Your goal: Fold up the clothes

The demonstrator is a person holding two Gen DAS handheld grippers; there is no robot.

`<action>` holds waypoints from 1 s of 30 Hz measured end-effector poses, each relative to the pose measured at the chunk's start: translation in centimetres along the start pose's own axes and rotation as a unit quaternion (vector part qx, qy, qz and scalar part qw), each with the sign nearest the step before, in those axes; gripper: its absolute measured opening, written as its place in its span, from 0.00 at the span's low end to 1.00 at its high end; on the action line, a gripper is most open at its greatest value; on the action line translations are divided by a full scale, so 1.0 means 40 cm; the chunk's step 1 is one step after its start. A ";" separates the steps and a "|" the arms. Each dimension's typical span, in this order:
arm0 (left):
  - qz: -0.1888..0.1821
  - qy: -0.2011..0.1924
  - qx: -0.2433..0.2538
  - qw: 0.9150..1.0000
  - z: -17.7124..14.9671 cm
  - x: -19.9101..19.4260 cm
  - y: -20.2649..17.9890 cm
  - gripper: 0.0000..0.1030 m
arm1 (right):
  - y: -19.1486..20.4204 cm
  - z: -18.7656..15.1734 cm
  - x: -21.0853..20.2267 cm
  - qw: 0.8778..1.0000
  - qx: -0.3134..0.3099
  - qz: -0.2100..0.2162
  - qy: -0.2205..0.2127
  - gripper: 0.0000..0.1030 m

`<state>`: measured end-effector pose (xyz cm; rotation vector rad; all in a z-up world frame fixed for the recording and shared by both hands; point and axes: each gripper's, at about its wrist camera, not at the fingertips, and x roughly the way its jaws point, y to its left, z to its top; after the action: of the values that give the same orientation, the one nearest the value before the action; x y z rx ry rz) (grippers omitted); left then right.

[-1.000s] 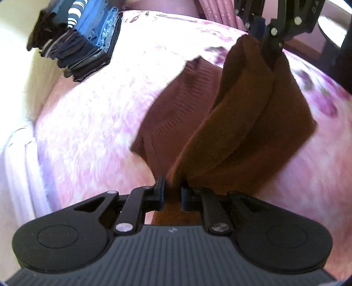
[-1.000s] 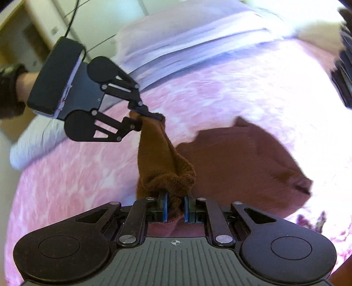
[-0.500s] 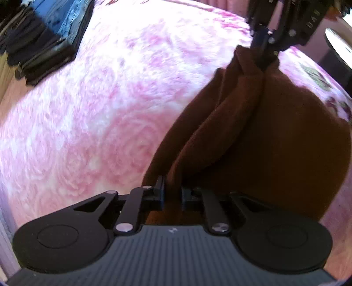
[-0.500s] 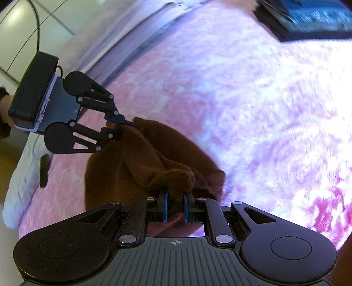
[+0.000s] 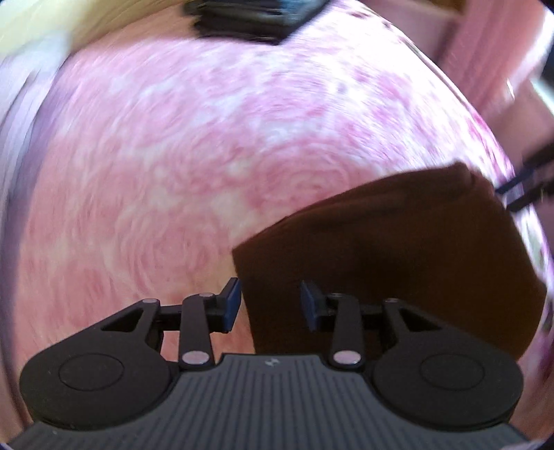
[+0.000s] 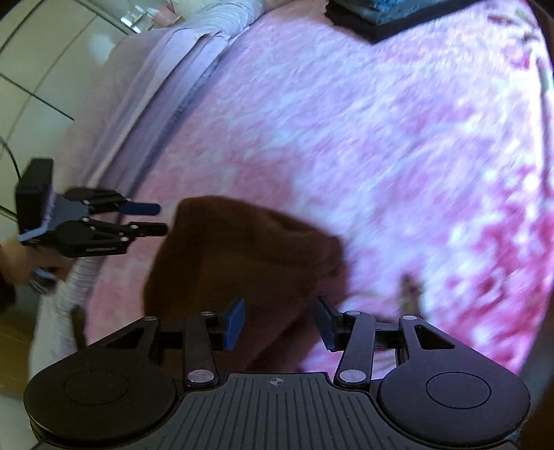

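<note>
We have the brown knit garment lying folded on the pink floral bedspread, occupying the lower right of the left wrist view and the lower centre-left of the right wrist view. The left gripper is spread, its blue pads either side of the garment's near left corner with nothing pinched. The right gripper is likewise spread over the garment's near edge, gripping nothing. We judge the step in hand to be the release after a fold. To do it well, we lift each gripper straight up off the cloth with the fingers wide, so that no pad catches the knit and drags the top layer open. We then check the layers: in the left wrist view the far edge shows stacked layers near the upper right of the garment, roughly aligned, while the right wrist view shows a rounded, bulging far edge that may need pressing flat. For room, the bedspread is bare across the centre and left of both views. The stack of folded dark clothes sits well apart at the top of the frame, and the lilac sheet border marks the bed's edge at upper left.
</note>
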<state>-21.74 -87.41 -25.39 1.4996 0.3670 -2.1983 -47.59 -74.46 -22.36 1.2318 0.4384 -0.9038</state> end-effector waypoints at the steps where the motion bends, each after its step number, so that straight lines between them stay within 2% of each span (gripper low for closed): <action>1: -0.004 0.001 -0.009 1.000 -0.002 0.014 0.002 0.32 | -0.004 0.001 0.013 1.000 0.015 -0.001 0.000 0.47; 4: -0.015 0.006 -0.031 0.999 -0.006 0.053 0.005 0.32 | -0.033 0.009 0.035 0.997 0.072 0.001 -0.008 0.47; 6: -0.013 0.011 -0.025 1.000 -0.004 0.075 -0.003 0.32 | -0.059 0.015 0.043 0.993 0.115 0.007 -0.017 0.46; 7: -0.012 0.014 -0.022 1.000 -0.003 0.086 -0.007 0.32 | -0.066 0.023 0.047 0.992 0.123 0.003 -0.017 0.21; 8: -0.011 0.016 -0.019 1.000 -0.002 0.097 -0.011 0.32 | -0.067 0.036 0.044 0.993 0.116 -0.001 -0.018 0.10; 12: -0.009 0.016 -0.027 0.999 -0.006 0.106 -0.008 0.33 | -0.072 0.078 0.035 0.997 0.069 -0.006 -0.015 0.10; 15: 0.005 0.017 -0.026 0.999 -0.018 0.084 -0.020 0.33 | -0.100 0.089 0.067 0.997 0.070 -0.007 0.017 0.10; 17: 0.017 0.017 -0.019 1.000 -0.028 0.055 -0.038 0.33 | -0.102 0.084 0.044 0.998 0.065 -0.009 0.011 0.18; 18: 0.019 0.016 -0.014 1.000 -0.035 0.037 -0.050 0.33 | -0.102 0.081 0.030 0.998 0.061 -0.011 0.007 0.36; 19: 0.018 0.014 -0.009 1.000 -0.043 0.018 -0.066 0.33 | -0.097 0.075 0.027 0.998 0.058 -0.013 0.002 0.48; 20: 0.014 0.013 -0.004 1.000 -0.051 -0.001 -0.085 0.33 | -0.092 0.063 0.019 0.999 0.054 -0.007 -0.001 0.52; 23: -0.004 0.006 0.017 1.000 -0.081 -0.041 -0.149 0.33 | -0.078 0.010 -0.008 0.999 0.033 0.025 0.000 0.54; 27: -0.034 -0.002 0.052 0.998 -0.118 -0.051 -0.236 0.33 | -0.032 -0.112 -0.016 0.994 -0.050 0.086 0.039 0.54; 30: -0.038 0.004 0.075 0.996 -0.131 -0.034 -0.277 0.33 | 0.000 -0.188 0.017 0.988 -0.107 0.104 0.050 0.54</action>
<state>-22.70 -75.16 -26.43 1.5971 0.2697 -2.3255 -45.89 -67.66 -25.21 1.1049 0.4649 -0.6021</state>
